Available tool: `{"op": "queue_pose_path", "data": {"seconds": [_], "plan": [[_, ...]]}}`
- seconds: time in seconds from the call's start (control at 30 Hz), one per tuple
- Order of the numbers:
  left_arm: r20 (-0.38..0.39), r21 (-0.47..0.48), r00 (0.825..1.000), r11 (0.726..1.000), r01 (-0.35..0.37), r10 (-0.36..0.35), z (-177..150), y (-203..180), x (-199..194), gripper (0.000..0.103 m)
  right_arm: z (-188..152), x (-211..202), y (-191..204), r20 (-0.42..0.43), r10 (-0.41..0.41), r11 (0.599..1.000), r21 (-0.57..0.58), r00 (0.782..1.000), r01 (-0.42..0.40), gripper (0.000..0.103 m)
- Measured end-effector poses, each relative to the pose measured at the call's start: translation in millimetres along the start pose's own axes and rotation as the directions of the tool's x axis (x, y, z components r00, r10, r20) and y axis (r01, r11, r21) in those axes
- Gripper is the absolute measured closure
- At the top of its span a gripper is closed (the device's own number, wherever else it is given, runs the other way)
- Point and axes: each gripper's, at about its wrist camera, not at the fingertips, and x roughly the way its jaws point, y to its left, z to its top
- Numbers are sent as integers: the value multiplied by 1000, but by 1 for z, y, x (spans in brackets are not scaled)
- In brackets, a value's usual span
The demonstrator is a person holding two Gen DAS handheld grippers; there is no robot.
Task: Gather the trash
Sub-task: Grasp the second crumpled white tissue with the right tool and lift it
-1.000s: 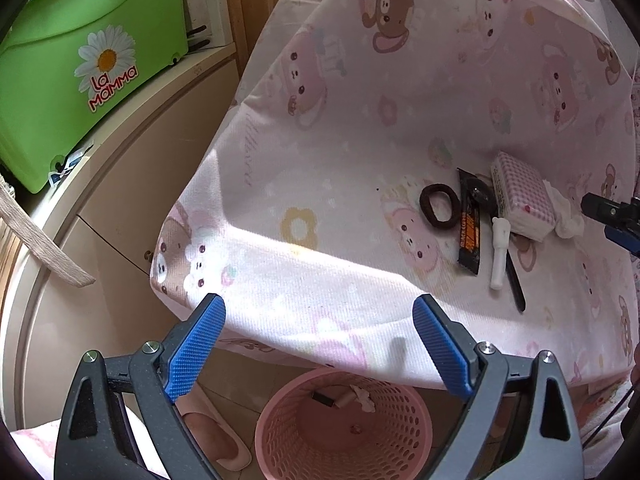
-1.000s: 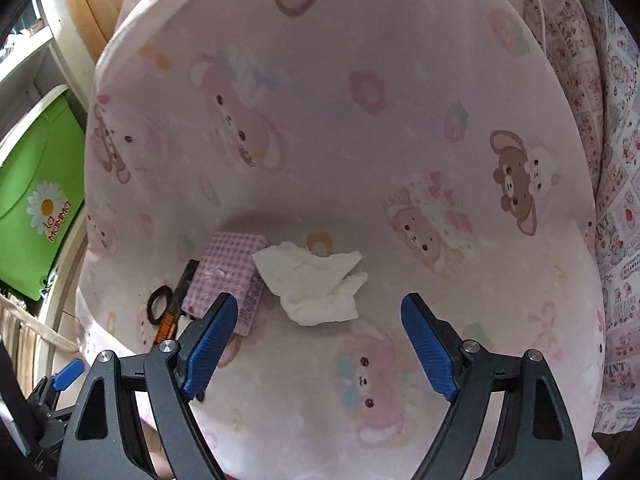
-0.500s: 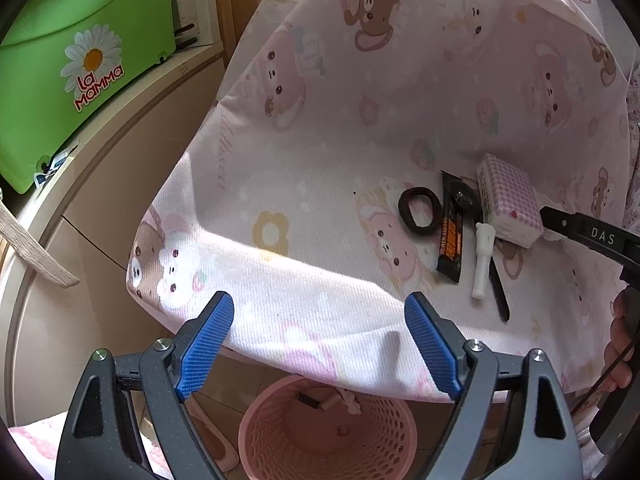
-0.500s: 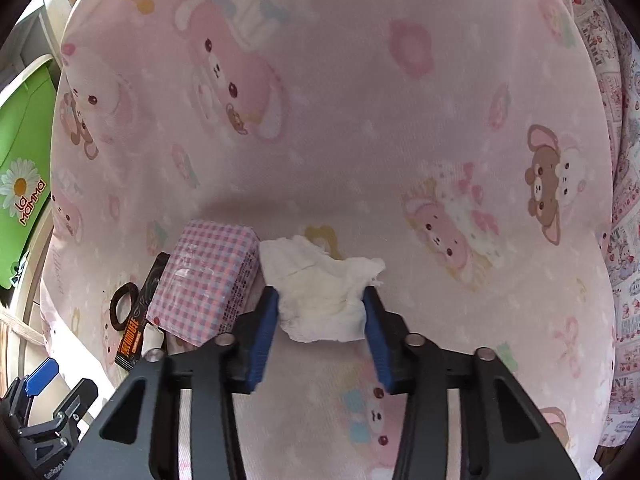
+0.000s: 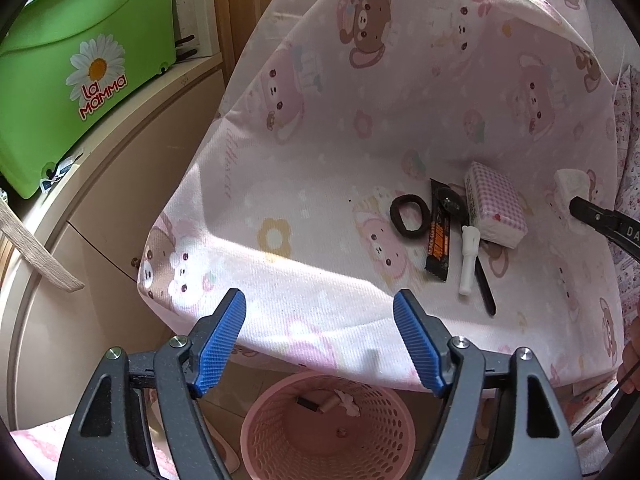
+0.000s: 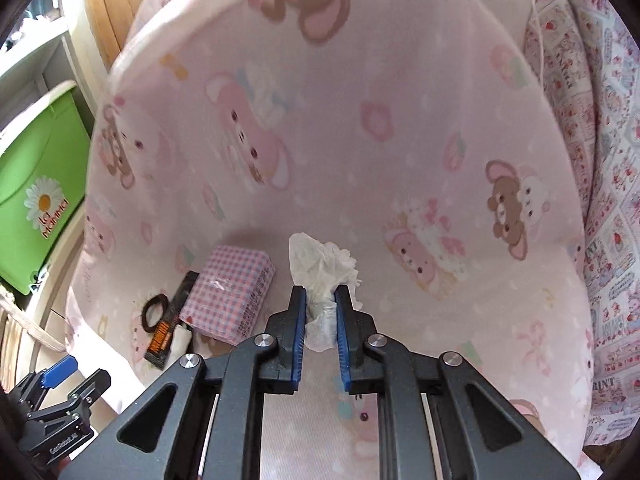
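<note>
The left gripper [image 5: 319, 340] hangs spread wide above a pink basket [image 5: 320, 432] beside the bed; to the right of that basket, on the bear-print sheet [image 6: 400, 160], the right gripper [image 6: 321, 312] pinches a crumpled white tissue [image 6: 320, 264] just beside a checked tissue pack [image 6: 230, 292].

Soft, matt crumpled paper tissue [image 6: 322, 268] pinched between ribbed blue rubbery pads [image 6: 299, 332] of the right hand-held gripper [image 6: 321, 334]; matt black plastic body, shiny metal screws. Same ribbed blue pads [image 5: 222, 344] on the left hand-held gripper [image 5: 320, 344]. Woven, matt pink printed cloth sheet [image 5: 320, 148]. Glossy film on the checked tissue pack [image 6: 230, 296] and black wrapper [image 5: 438, 236]. Perforated pink plastic basket [image 5: 328, 440]. Glossy green plastic box [image 5: 72, 60]. Smooth beige cabinet [image 5: 120, 208].
</note>
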Motion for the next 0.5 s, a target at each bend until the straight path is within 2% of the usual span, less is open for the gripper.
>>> {"op": "queue_pose_path", "data": {"seconds": [0.13, 0.2, 0.27, 0.4, 0.5], "plan": [[5, -1, 1000, 1000, -3, 3, -1, 0, 1, 29, 0, -19, 1, 30, 34, 999, -27, 999, -34, 88], [10, 1, 1000, 1000, 0, 0, -1, 1, 2, 32, -5, -24, 3, 59, -1, 1000, -30, 998, 2, 88], [16, 5, 1000, 1000, 3, -3, -1, -2, 2, 41, -7, -27, 4, 78, -37, 999, -29, 996, 40, 88], [23, 22, 999, 999, 24, -24, 2, -10, 2, 47, -3, -30, -6, 68, -28, 999, -23, 997, 30, 88], [23, 39, 999, 999, 38, -39, 2, -17, 3, 49, -3, -30, -11, 106, -65, 998, 24, 992, 62, 88]]}}
